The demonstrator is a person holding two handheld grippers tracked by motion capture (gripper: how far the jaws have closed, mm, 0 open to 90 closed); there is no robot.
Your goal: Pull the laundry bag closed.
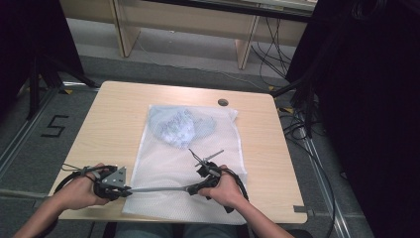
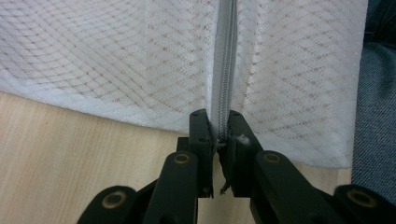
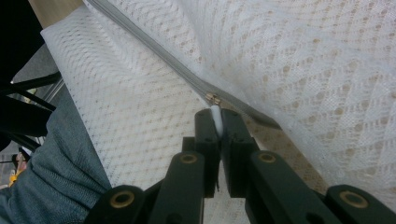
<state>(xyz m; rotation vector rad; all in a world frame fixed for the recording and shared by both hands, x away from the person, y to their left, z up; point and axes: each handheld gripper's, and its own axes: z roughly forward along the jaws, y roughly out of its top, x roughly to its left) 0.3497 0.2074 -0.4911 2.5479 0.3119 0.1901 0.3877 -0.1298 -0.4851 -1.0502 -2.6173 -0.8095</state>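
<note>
Holding the zipper [image 2: 223,70] end pinched in our left gripper [image 2: 219,133], we keep the right gripper [image 3: 218,128] clamped on the pull tab [image 3: 215,114] and draw steadily along the mesh laundry bag [image 1: 198,148] lying on the table [image 1: 114,124].

Wood table [image 1: 114,124] w/ round grommet [image 1: 223,102]; floor marking "5" [image 1: 53,126] (left), cables [image 1: 297,126] right.

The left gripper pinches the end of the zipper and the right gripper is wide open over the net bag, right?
Not quite. The right gripper is shut on the white zipper pull, as the right gripper view shows. The left gripper does pinch the zipper's end on the net bag.
</note>
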